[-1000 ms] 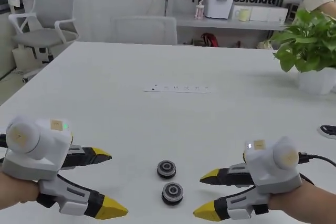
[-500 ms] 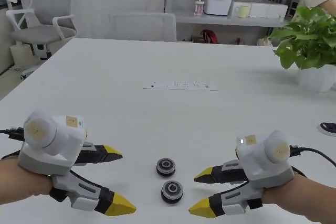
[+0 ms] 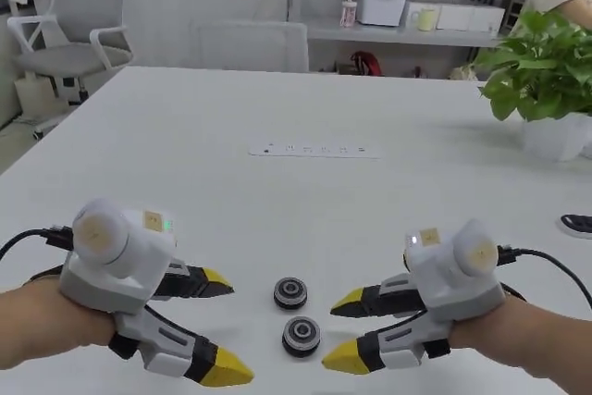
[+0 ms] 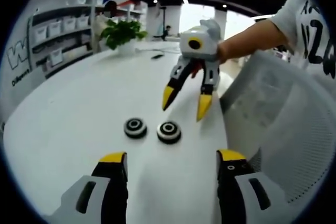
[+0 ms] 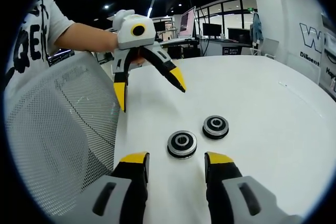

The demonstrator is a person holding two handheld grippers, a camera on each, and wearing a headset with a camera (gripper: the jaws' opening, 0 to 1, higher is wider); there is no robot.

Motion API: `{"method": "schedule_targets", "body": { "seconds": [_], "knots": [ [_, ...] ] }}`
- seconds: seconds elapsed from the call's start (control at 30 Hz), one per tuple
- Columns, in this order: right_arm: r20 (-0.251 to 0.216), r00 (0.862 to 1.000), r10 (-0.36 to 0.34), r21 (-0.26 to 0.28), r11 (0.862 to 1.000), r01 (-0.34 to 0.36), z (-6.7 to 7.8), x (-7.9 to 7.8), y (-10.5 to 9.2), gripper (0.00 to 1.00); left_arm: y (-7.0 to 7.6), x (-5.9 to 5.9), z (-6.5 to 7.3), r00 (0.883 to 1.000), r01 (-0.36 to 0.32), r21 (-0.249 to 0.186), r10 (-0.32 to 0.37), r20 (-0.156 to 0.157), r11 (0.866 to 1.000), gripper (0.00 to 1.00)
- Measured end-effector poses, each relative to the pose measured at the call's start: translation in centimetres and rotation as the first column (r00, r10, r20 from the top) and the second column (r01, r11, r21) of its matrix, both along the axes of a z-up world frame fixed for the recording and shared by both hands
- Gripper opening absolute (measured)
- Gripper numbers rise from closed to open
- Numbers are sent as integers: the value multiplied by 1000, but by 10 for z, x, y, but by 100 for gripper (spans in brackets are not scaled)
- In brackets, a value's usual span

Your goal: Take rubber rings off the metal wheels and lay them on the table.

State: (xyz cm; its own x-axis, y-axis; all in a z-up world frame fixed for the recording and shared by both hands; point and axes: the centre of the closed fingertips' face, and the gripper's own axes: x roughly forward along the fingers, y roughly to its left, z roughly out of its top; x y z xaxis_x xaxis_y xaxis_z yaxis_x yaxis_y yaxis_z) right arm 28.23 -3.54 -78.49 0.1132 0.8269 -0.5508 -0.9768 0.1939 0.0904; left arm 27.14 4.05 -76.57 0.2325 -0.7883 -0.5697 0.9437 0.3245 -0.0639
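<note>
Wheels point(image 3: 291, 293): 2, between left hand-held gripper point(image 3: 236, 331) and right hand-held gripper point(image 3: 330, 335).

The left gripper point(image 3: 228, 328), a white housing with black jaws and yellow tips, is held in the person's left hand point(image 3: 37, 321), low at the left of the head view. Its jaws stand wide apart and point inward. The right gripper point(image 3: 339, 330), of the same build, is held in the right hand point(image 3: 523, 335) and points toward the left one, jaws apart but less wide. The two pairs of tips face each other without touching. In the left gripper view a bare forearm point(image 4: 247, 38) with a short white sleeve point(image 4: 310, 19) is behind the right gripper.
</note>
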Motion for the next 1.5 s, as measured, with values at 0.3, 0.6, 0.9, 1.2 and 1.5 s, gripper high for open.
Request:
{"method": "schedule_targets", "body": {
  "seconds": [0.3, 0.6, 0.9, 1.2, 1.5],
  "knots": [
    [-6, 1000, 9, -25, 1000, -9, -4, 0, 3, 37, -6, -1, 3, 1000, -1, -12, 1, -10, 1000, 65],
    [-4, 1000, 18, -45, 999, -18, -7, 1, 5, 35, -16, 3, 1, 1000, 3, -8, -3, -10, 1000, 60],
    [-12, 1000, 3, -55, 999, -4, -12, 6, 6, 33, -25, 3, -4, 999, 11, -6, -12, -32, 1000, 55],
    [-15, 1000, 0, -48, 999, -1, -13, 4, 6, 32, -40, 1, -6, 999, 26, -23, -27, -37, 999, 51],
    [-19, 1000, -11, -36, 999, 11, -11, 2, 4, 32, -50, 11, -8, 999, -14, -40, 12, -42, 999, 43]
  ]
}}
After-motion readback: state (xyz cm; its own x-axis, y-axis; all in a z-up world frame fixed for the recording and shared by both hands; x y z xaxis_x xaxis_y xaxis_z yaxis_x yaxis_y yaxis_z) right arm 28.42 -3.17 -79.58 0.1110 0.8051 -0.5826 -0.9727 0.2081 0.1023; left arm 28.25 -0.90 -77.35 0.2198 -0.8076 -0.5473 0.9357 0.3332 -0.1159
